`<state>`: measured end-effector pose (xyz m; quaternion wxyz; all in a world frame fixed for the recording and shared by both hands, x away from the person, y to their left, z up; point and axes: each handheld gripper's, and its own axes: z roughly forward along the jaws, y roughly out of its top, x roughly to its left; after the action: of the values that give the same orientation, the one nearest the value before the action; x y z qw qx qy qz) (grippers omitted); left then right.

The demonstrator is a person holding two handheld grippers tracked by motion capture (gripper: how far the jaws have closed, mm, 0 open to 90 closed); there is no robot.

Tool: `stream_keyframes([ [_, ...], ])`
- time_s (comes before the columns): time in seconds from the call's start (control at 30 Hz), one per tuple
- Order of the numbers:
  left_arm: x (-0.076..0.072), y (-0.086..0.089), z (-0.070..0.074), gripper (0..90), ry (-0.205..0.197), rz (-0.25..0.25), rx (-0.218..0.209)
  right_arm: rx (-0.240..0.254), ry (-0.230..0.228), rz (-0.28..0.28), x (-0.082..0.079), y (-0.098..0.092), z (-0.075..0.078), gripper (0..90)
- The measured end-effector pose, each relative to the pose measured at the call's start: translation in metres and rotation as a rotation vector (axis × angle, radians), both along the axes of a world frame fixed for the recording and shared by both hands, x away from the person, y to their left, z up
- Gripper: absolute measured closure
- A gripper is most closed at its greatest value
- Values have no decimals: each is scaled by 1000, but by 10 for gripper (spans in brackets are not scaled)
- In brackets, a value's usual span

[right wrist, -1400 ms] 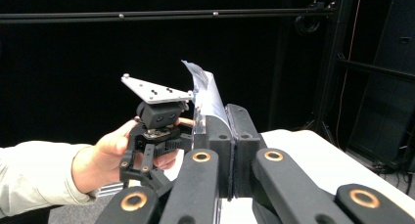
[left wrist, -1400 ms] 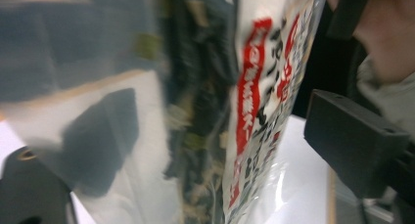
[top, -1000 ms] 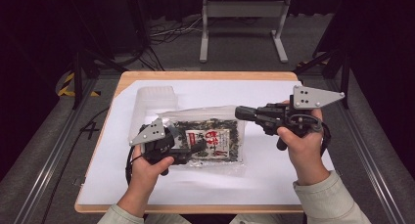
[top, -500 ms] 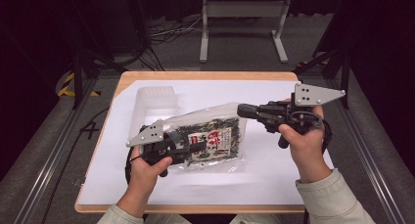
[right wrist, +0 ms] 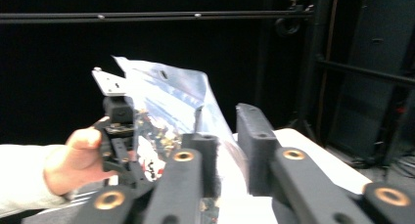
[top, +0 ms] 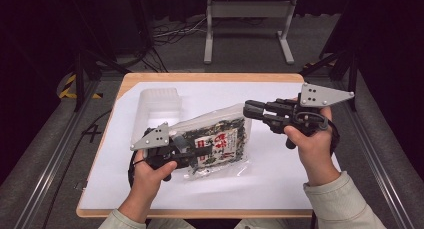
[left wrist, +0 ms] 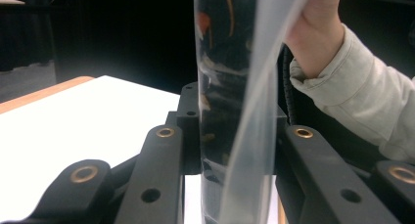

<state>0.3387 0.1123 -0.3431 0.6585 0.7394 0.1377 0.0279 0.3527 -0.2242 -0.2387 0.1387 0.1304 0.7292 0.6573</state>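
Note:
A clear bag of dark dried seaweed with a red and white label [top: 215,139] is held tilted over the white table cover [top: 280,179]. My left gripper [top: 202,151] is shut on the bag's lower left part, its jaws having just closed on the film. In the left gripper view the bag [left wrist: 230,77] stands pinched between the black jaws. My right gripper [top: 248,110] is at the bag's upper right corner. Its jaws have just been opening and stand apart, with the bag's edge [right wrist: 171,97] beside the left pad [right wrist: 208,160], not pressed.
A clear plastic tub [top: 157,106] sits at the back left of the cover. The wooden table edge [top: 210,77] runs along the far side. Beyond it stand a grey metal stand [top: 247,19] and floor cables [top: 172,31]. Dark rails flank the table.
The left jaws have closed on the bag. The right jaws, shut on the bag's corner before, have parted. Both hands have stayed in place.

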Motion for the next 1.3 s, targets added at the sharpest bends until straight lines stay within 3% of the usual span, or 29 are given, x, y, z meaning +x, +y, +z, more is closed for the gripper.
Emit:
stream_keyframes([
  [0.07,1,0,0,718,-11,15,11,-8,-32,-69,0,0,0,516],
  [0.17,1,0,2,718,-19,14,10,-4,-45,-111,0,-1,-2,376],
  [0.37,3,-1,7,718,-32,28,14,0,-30,-176,-1,-10,-5,226],
  [0.53,9,3,14,718,-38,53,3,-13,-34,-213,-6,-20,-10,201],
  [0.73,15,14,26,717,-51,94,-21,-27,3,-254,-8,-34,-26,193],
  [0.97,20,23,41,717,-79,136,-7,-18,47,-303,-6,-50,-48,193],
  [1.07,24,28,47,717,-92,161,-7,-33,49,-352,-4,-55,-59,193],
  [1.3,33,44,55,717,-103,226,10,-77,73,-382,3,-56,-78,225],
])
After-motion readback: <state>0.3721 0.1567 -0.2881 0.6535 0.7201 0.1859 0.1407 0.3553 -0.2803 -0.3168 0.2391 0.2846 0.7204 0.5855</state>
